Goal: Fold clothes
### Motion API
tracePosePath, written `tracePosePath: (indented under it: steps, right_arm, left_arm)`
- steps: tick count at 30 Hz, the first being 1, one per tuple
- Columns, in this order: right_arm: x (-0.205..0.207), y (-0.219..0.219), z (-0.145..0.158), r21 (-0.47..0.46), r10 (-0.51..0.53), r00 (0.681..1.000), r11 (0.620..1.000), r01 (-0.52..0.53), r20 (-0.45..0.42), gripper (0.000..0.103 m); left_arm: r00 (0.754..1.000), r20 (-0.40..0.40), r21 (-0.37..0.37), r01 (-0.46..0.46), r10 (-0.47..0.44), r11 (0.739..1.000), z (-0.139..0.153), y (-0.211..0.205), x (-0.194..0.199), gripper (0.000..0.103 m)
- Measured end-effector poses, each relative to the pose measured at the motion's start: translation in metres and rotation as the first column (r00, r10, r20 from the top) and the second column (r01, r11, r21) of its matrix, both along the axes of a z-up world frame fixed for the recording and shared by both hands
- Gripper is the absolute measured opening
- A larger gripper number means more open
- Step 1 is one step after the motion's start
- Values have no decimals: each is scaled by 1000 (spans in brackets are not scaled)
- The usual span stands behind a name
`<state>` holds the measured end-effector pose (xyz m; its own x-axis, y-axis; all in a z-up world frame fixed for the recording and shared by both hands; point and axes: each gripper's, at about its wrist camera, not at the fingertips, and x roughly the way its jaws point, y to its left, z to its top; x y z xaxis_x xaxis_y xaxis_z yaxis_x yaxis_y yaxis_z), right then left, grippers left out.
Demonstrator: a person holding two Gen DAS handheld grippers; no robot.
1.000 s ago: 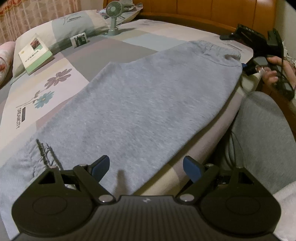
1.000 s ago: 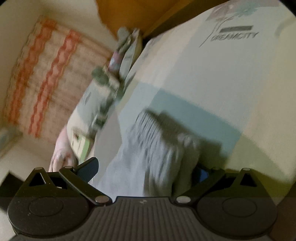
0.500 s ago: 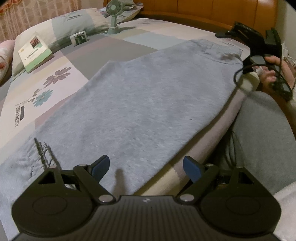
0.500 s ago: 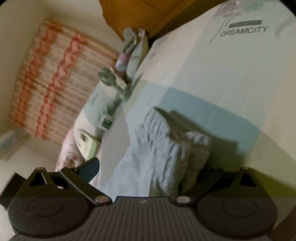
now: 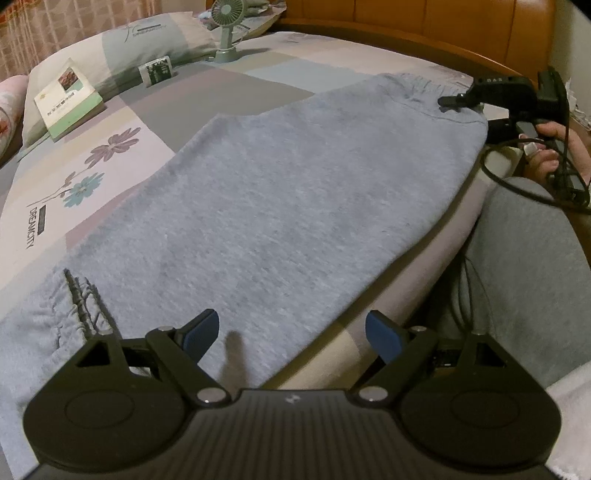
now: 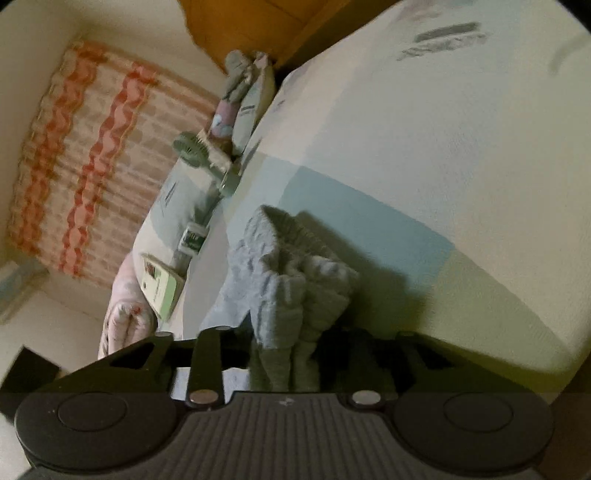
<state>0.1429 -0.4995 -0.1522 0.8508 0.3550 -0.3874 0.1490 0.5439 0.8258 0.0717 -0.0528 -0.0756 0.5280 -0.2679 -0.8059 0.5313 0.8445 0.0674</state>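
Note:
Grey sweatpants (image 5: pixel 295 192) lie flat across the bed, the drawstring waistband (image 5: pixel 74 295) at the near left and the gathered cuff end (image 5: pixel 424 88) at the far right. My left gripper (image 5: pixel 291 332) hangs open just above the pants' near edge, with nothing between its blue pads. My right gripper (image 6: pixel 295 350) is at the cuff end (image 6: pixel 291 280). Its jaws are closing, with the bunched grey cloth pinched between them. The left wrist view shows that gripper (image 5: pixel 458 99) resting on the cuff, held by a hand (image 5: pixel 554 144).
Beyond the pants lie a book (image 5: pixel 68 99), a small packet (image 5: pixel 159 70), a green desk fan (image 5: pixel 225 22) and a pillow (image 5: pixel 147 40). A wooden headboard (image 5: pixel 406 22) runs behind. A person's grey-clad knee (image 5: pixel 524 258) and a black cable (image 5: pixel 517 184) lie at the bed's right edge.
The right gripper's jaws have come together from wide open onto the cuff end, which now bunches up between them. The left gripper has stayed still and open.

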Motion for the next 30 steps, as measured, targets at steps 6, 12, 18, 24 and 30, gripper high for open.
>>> tracePosePath:
  steps: [6,12,18,24,30]
  right_arm:
    - [-3,2,3,-42,22,999,999,-21,31,38]
    - [2,5,5,-107,34,999,994,-35,-10,23]
    - [6,17,17,-199,22,997,979,-36,-72,25]
    - [9,48,52,-423,38,996,904,-68,-79,26]
    - [7,75,89,-523,90,995,847,-98,-40,26]
  left_arm:
    - [1000,-1,8,-3,3,1000,0,0,0,87]
    - [1000,-1,17,-7,7,1000,-1,0,0,87]
    - [1000,6,29,-17,17,999,2,4,-1,87]
    - [1000,2,34,-27,27,999,10,21,-2,87]
    - [1000,6,33,-19,19,999,19,37,-7,87]
